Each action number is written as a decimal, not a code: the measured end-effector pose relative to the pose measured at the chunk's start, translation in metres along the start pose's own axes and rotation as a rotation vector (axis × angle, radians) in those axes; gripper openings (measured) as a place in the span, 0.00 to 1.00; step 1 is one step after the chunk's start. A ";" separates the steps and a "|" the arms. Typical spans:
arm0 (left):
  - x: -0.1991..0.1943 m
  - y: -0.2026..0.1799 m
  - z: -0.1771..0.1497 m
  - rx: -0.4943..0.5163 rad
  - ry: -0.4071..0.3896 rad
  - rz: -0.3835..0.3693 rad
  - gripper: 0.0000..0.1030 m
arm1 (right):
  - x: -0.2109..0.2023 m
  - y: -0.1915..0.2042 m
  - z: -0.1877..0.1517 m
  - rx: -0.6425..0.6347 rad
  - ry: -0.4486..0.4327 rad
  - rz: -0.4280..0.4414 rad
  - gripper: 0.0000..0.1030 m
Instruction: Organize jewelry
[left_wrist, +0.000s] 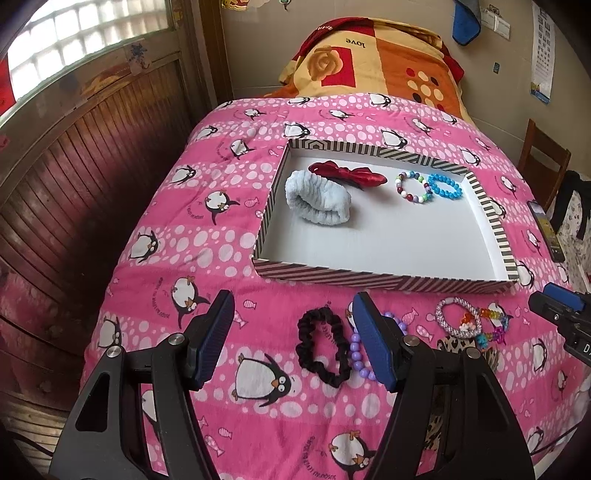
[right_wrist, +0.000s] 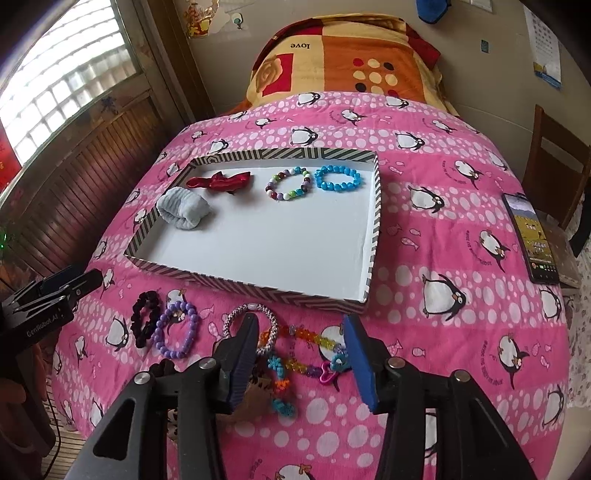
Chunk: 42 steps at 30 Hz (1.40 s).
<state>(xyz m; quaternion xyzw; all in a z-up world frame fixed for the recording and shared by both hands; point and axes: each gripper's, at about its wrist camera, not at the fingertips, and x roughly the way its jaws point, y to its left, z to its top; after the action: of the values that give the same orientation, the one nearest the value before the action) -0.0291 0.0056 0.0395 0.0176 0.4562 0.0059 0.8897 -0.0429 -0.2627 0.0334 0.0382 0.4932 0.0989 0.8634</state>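
Both hand-held grippers are hovering over the near end of the bed (left_wrist: 155, 258), pointing down at the loose pieces below the striped tray (right_wrist: 373, 229).

Left hand-held gripper (left_wrist: 293, 343): jaws are standing wide, nothing between the pads. The black scrunchie (left_wrist: 323, 345) is lying just right of its centre line, long axis running up-down in the frame, with the purple bead bracelet (left_wrist: 360, 354) touching it and partly hidden behind the right finger.

Right hand-held gripper (right_wrist: 301, 360): jaws are parted, gripping nothing. The colourful bead chain (right_wrist: 314, 341) is lying directly between its fingers, strung left to right across the gap; this hand is the nearer one. The braided bracelet (right_wrist: 271, 325) is half covered by the left finger.

Already sitting in the tray, upper part: grey scrunchie (right_wrist: 183, 210), red bow (right_wrist: 221, 181), multicolour bracelet (right_wrist: 290, 184), blue bracelet (right_wrist: 338, 178).

Hard to make out: something leopard-patterned (left_wrist: 452, 343) under the chain, mostly hidden.
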 end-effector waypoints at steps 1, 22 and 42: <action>-0.001 0.000 -0.001 0.001 0.001 0.000 0.64 | -0.001 0.001 -0.001 0.000 0.000 0.001 0.53; 0.008 0.020 -0.018 -0.040 0.092 -0.116 0.64 | -0.006 0.002 -0.022 -0.017 0.020 -0.047 0.58; 0.016 0.025 -0.018 -0.099 0.134 -0.141 0.65 | 0.005 -0.036 -0.033 0.036 0.086 -0.156 0.58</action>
<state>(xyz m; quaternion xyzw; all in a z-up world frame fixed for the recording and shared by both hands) -0.0339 0.0316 0.0170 -0.0586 0.5140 -0.0328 0.8551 -0.0635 -0.2975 0.0063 0.0106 0.5328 0.0240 0.8458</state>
